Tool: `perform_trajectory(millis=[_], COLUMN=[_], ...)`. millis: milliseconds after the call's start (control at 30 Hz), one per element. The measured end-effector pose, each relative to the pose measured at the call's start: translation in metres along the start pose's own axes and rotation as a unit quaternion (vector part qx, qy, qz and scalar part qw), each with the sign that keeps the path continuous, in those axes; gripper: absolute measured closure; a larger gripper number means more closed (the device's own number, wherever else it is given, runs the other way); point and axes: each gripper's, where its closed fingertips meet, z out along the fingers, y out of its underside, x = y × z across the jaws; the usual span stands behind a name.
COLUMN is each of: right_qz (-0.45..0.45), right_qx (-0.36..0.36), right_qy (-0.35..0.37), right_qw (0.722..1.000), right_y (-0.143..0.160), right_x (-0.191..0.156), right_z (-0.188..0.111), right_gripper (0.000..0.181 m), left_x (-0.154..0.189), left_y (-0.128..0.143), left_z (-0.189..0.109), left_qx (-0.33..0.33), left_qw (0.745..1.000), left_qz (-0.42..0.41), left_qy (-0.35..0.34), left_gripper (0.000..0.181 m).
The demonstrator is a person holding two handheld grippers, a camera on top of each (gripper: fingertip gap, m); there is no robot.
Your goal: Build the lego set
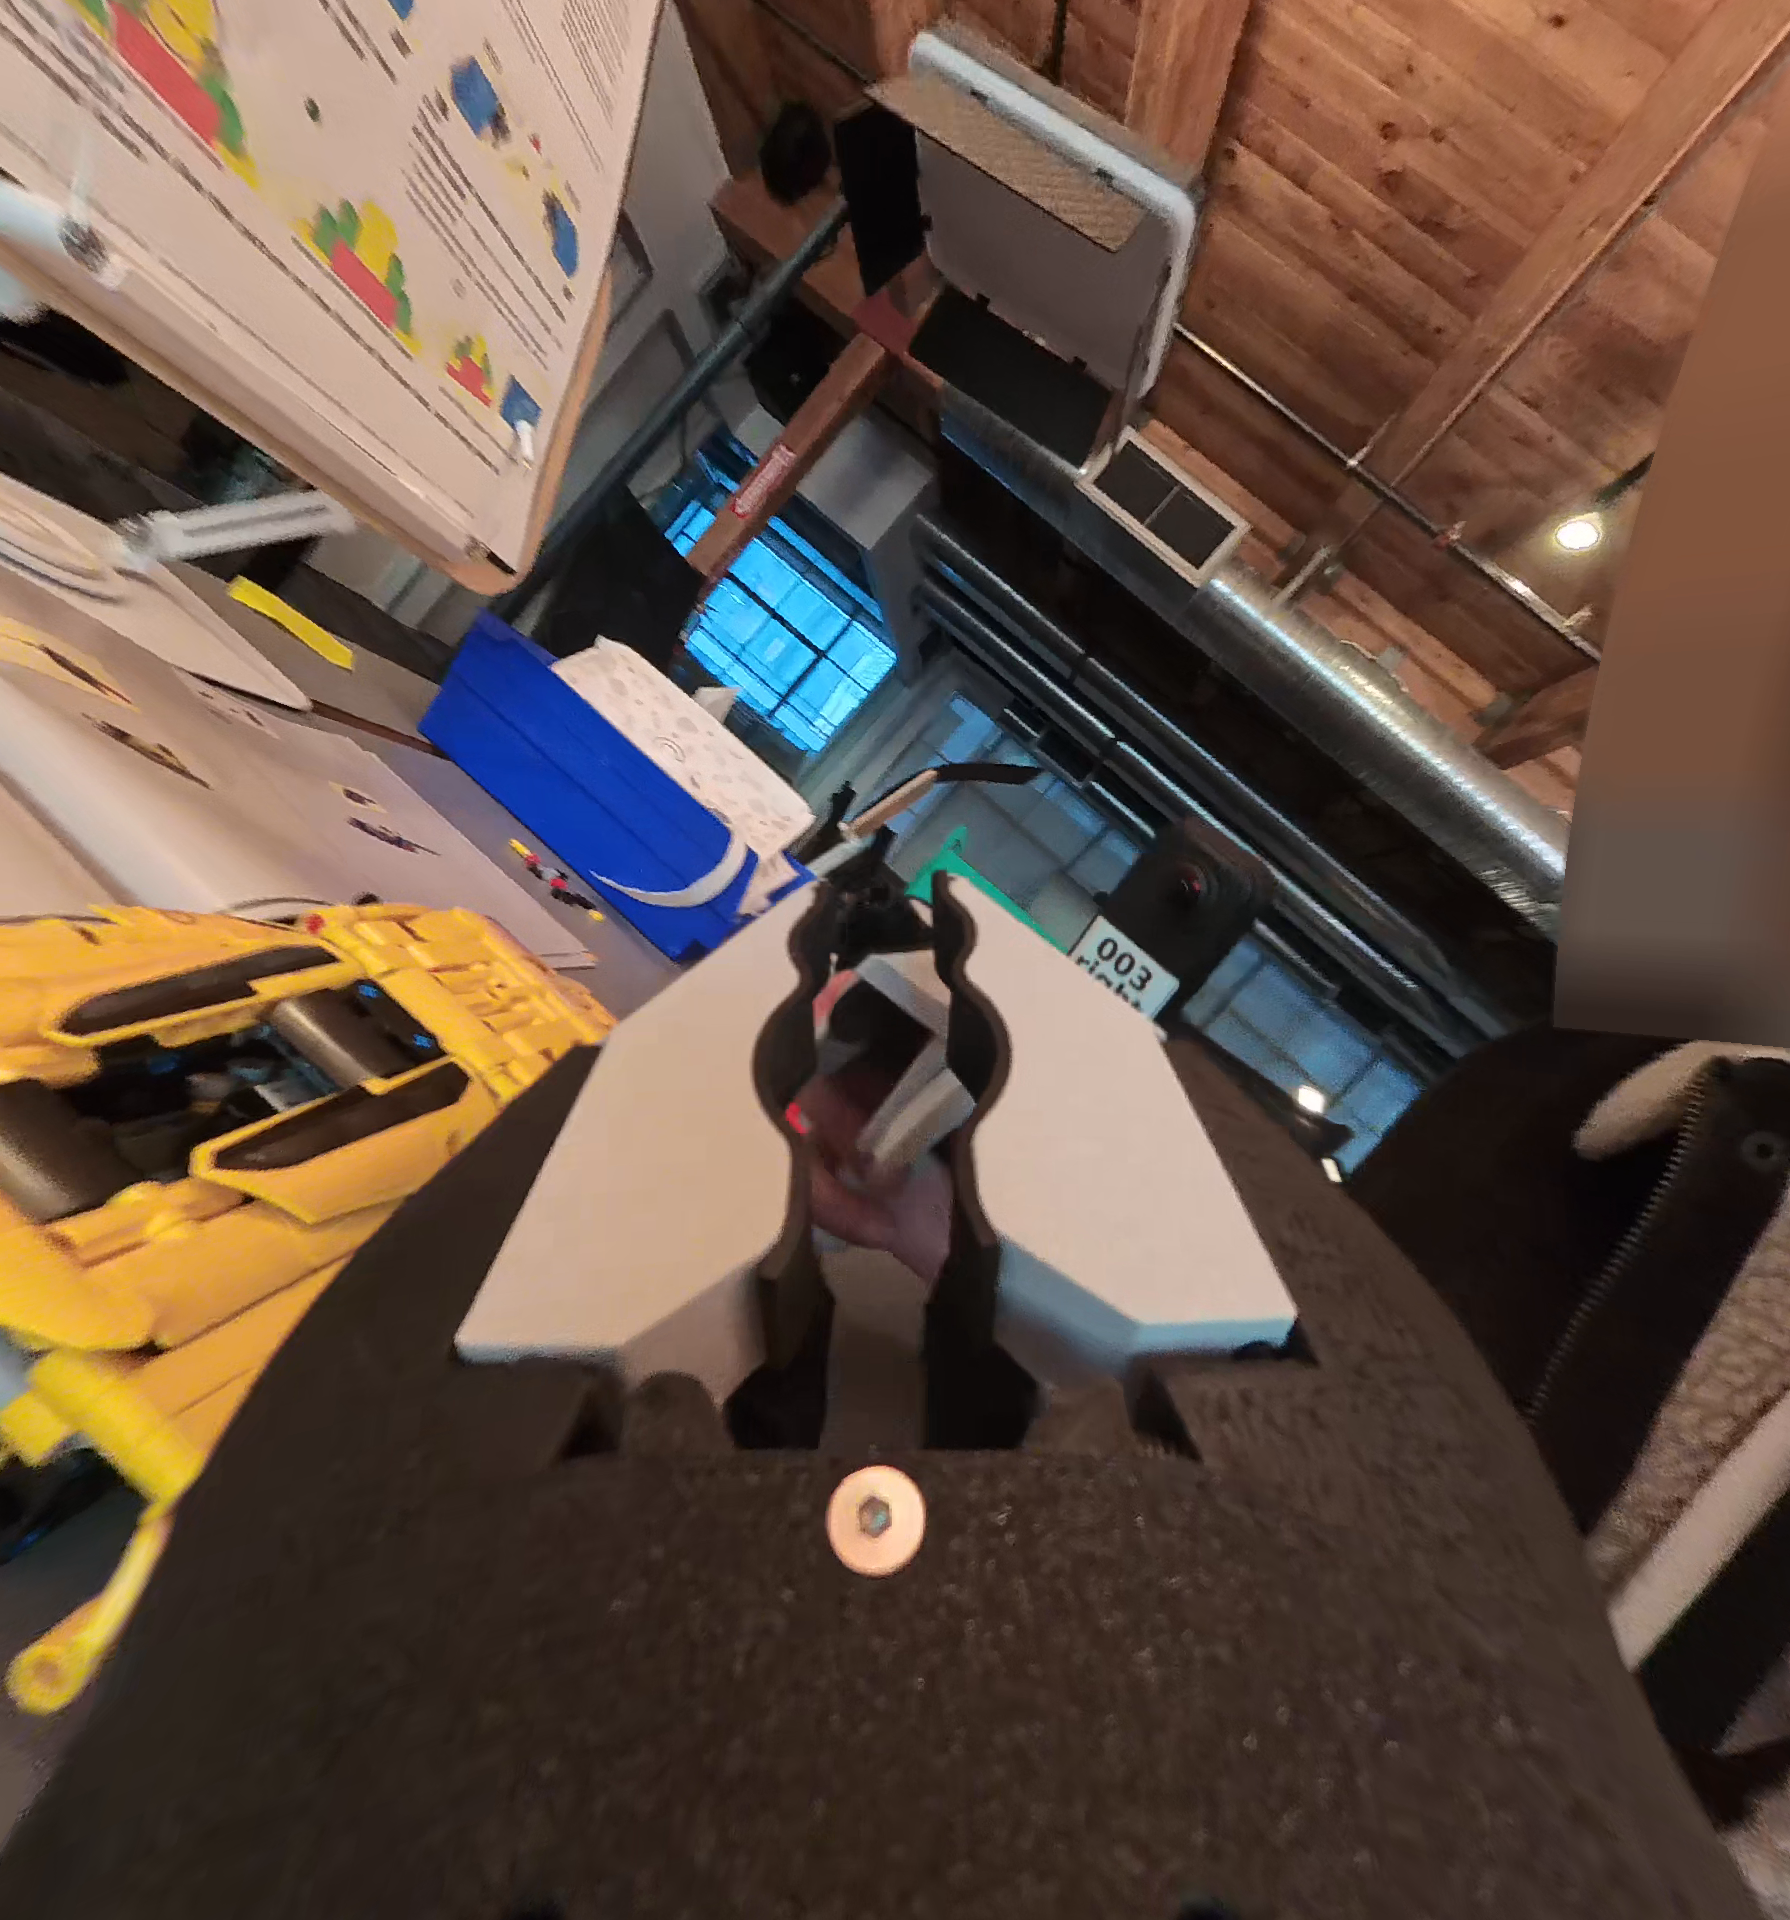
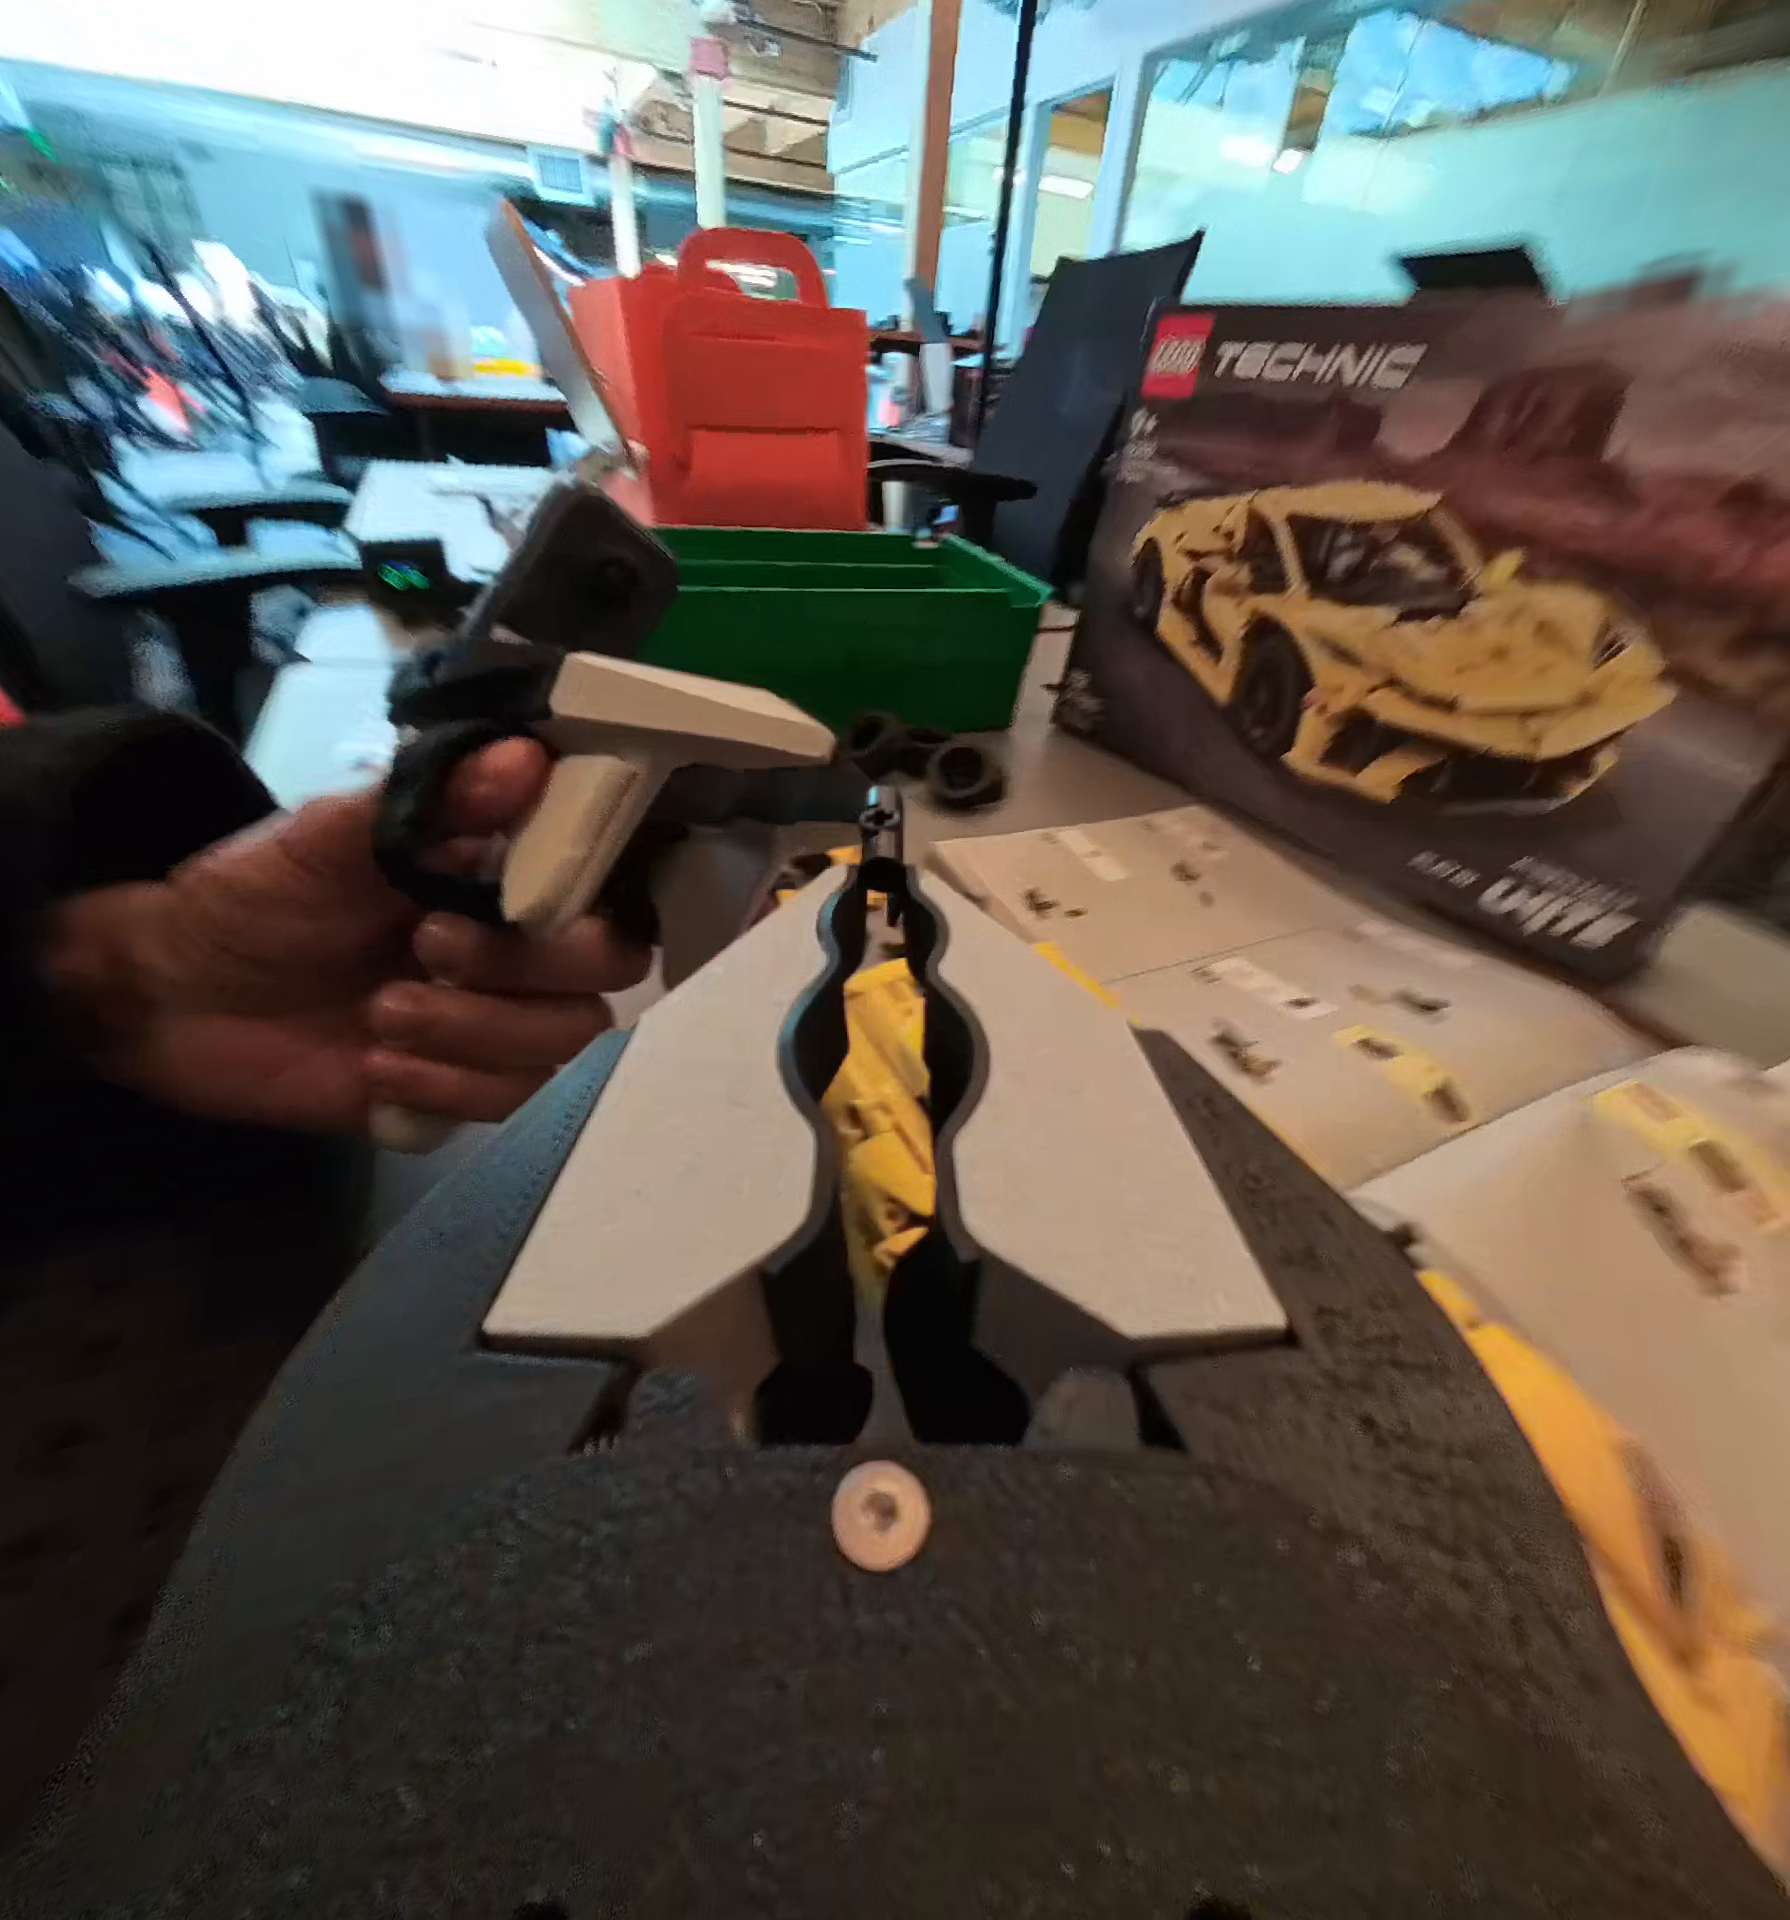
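Observation:
My right gripper (image 2: 880,883) is shut on a thin black lego piece (image 2: 880,826) that sticks out past its tips, held up in the air. My left gripper (image 1: 870,909) is raised and tilted toward the ceiling, its jaws a narrow gap apart, with dark parts (image 1: 860,894) in line with the tips. I cannot tell if it grips them. It also shows in the right wrist view (image 2: 829,743), held by a hand (image 2: 299,956), its tip just above and left of the black piece. The yellow lego car (image 1: 195,1091) lies on the table at the left, and it shows below the right gripper (image 2: 880,1081).
Open instruction pages (image 2: 1286,987) and the set's box (image 2: 1390,603) lie to the right. Black tyres (image 2: 932,764), a green bin (image 2: 849,623) and a red bag (image 2: 766,416) stand behind. A blue bin (image 1: 558,748) and a picture board (image 1: 299,208) are on the left. The grippers are tip to tip, or close to it.

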Motion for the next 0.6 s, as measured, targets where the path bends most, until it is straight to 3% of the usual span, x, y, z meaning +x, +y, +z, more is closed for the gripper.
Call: perform_trajectory(millis=[67,167,233,367,500,600], right_qz=[0.116,0.289,0.353,0.437,0.442,0.432], right_qx=[0.008,0.016,0.012,0.018,0.004,-0.002], right_qy=[-0.052,-0.144,-0.174,-0.231,-0.253,-0.255], right_qw=[0.992,0.946,0.919,0.869,0.861,0.865], right_y=[-0.003,-0.009,-0.008,-0.014,-0.011,-0.009], right_x=[-0.002,-0.007,-0.008,-0.014,-0.025,-0.028], right_z=[-0.003,-0.008,-0.009,-0.012,-0.010,-0.009], right_gripper=[0.177,0.177,0.177,0.177,0.177,0.177], left_x=[-0.003,0.001,0.003,0.009,0.016,0.016], left_y=[-0.003,0.000,0.004,0.010,0.016,0.015], left_z=[-0.002,0.001,0.003,0.007,0.009,0.008], left_qx=[0.005,-0.004,-0.013,-0.026,-0.037,-0.040], left_qw=[1.000,1.000,1.000,0.999,0.998,0.998], left_qz=[0.021,0.027,0.017,0.006,0.007,0.002], left_qy=[-0.016,-0.009,0.003,0.022,0.041,0.042], left_gripper=[0.161,0.158,0.158,0.159,0.175,0.175])
